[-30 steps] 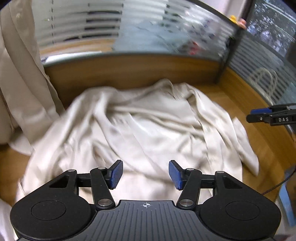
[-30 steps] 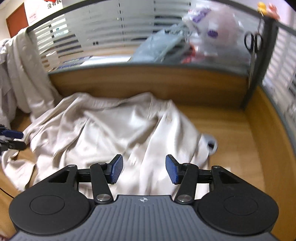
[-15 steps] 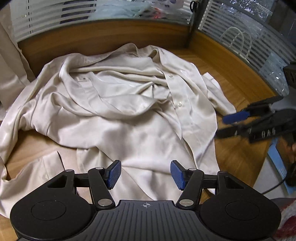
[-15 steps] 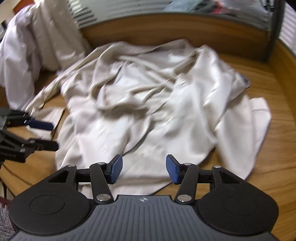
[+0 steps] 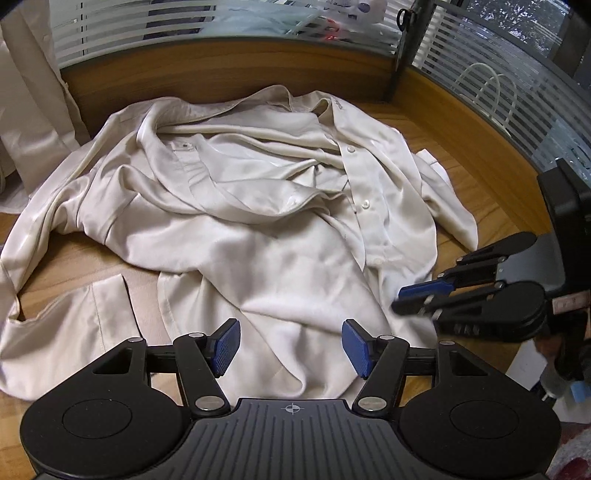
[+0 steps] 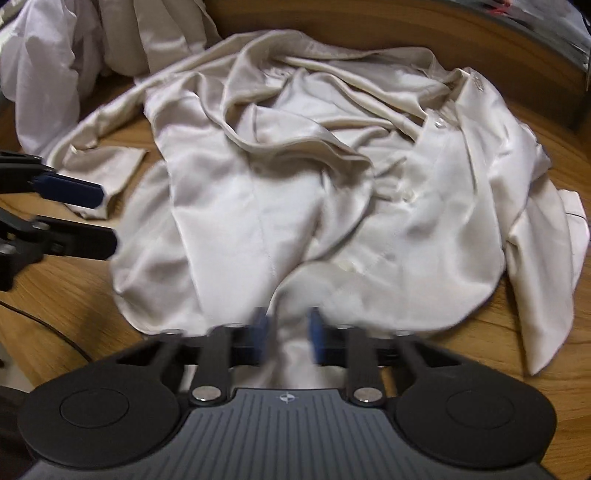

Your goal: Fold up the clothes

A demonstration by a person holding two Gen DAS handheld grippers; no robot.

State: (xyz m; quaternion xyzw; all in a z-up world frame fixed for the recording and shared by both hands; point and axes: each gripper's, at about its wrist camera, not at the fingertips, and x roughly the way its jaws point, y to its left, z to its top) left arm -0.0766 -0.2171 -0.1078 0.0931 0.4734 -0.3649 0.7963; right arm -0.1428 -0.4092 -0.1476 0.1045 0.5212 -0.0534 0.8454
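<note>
A crumpled cream button-up shirt (image 5: 258,229) (image 6: 295,184) lies spread on the wooden desk (image 5: 480,192) (image 6: 74,295). A loose cuff (image 5: 74,317) rests at its near left. My left gripper (image 5: 291,343) hovers open just over the shirt's near hem, and no cloth sits between its blue pads. My right gripper (image 6: 286,332) is shut on a bunched fold of the shirt's near hem. The left wrist view shows it (image 5: 417,299) at the shirt's right edge. In the right wrist view the left gripper (image 6: 107,214) enters from the left beside the cuff.
More pale garments (image 5: 33,110) (image 6: 48,62) are heaped at the far left. A wooden partition (image 5: 221,70) topped with striped glass walls in the back and right. Scissors (image 5: 402,14) hang at the corner post. A dark cable (image 6: 55,328) runs over the near left desk.
Both grippers came down and closer to the shirt. The right jaws went from open to closed on the near hem, lifting a fold. The left jaws stayed open.
</note>
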